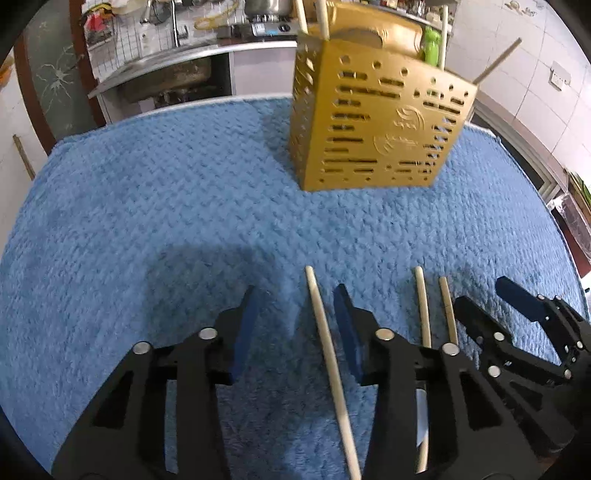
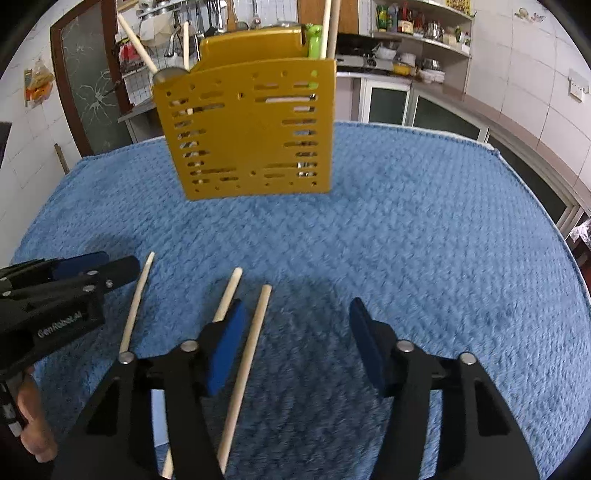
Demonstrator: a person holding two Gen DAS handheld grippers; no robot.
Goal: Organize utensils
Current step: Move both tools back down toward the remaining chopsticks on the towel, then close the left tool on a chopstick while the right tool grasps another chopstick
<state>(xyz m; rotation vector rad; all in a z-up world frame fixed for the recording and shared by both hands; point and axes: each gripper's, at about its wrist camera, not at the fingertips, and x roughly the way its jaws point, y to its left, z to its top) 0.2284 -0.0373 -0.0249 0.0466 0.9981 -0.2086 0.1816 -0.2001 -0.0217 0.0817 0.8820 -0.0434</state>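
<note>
A fluffy blue towel (image 1: 155, 221) covers the whole table here, its waffle weave running right out to the edges. Behind it there's a kitchen: a steel sink counter (image 1: 192, 55) at the back in the left wrist view, and open shelves crowded with bottles and pots (image 2: 421, 33) in the right wrist view, with white tiled walls on both sides.

Standing upright on the towel at the far side is the gold utensil holder (image 2: 251, 129), slotted all over. Wooden chopsticks (image 2: 330, 26) poke out of its top, some near vertical, one leaning out to the side, and a green handle (image 2: 314, 44) sits beside them.

Down at the near edge, three loose chopsticks lie flat on the towel, side by side, not touching. Their long axes run roughly from the cameras out toward the holder, far tips fanning slightly apart. The first chopstick (image 1: 328, 354) lies between the fingers of the left gripper (image 1: 295, 328), close against its right pad. The middle chopstick (image 2: 227, 295) passes under the right gripper's left finger. The third chopstick (image 2: 247, 354) lies inside the spread of the right gripper (image 2: 297, 339).

Both claws are spread wide, blue pads well apart, pinching nothing, and they sit just beside each other, low over the towel.
</note>
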